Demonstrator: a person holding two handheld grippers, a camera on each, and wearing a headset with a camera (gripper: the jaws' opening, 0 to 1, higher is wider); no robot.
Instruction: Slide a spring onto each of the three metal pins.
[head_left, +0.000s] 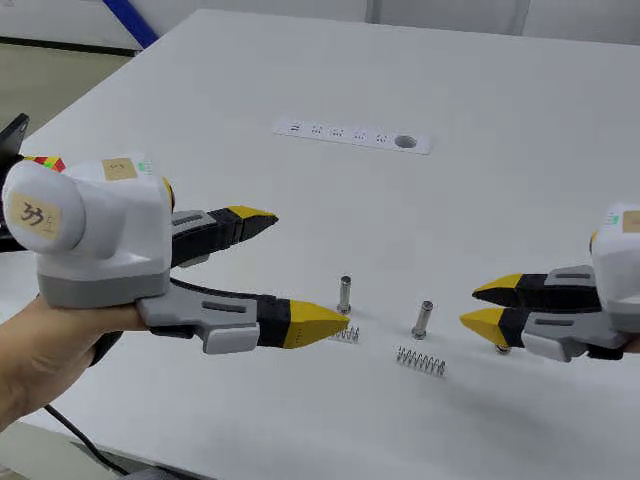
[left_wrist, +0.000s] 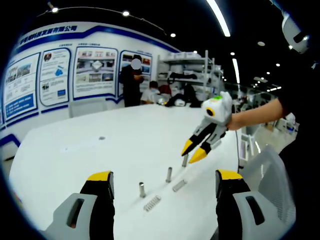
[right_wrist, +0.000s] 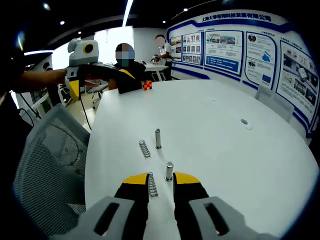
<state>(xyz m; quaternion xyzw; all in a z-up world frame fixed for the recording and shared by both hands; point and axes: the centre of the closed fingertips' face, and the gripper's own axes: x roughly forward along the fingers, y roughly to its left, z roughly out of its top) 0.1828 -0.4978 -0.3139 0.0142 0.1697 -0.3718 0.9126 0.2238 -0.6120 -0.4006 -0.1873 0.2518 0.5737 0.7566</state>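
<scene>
Right gripper (head_left: 472, 305) jaws narrow, empty, likely set to pinch thin spring (head_left: 420, 360) beside pin (head_left: 422, 319); left gripper (head_left: 307, 270) jaws wide.

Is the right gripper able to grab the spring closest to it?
Probably yes. That spring lies loose just ahead of the right gripper, whose jaws stand slightly open, with nothing between.

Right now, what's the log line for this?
left tool: open, empty | right tool: open, empty | pins: upright, bare | springs: on table
</scene>
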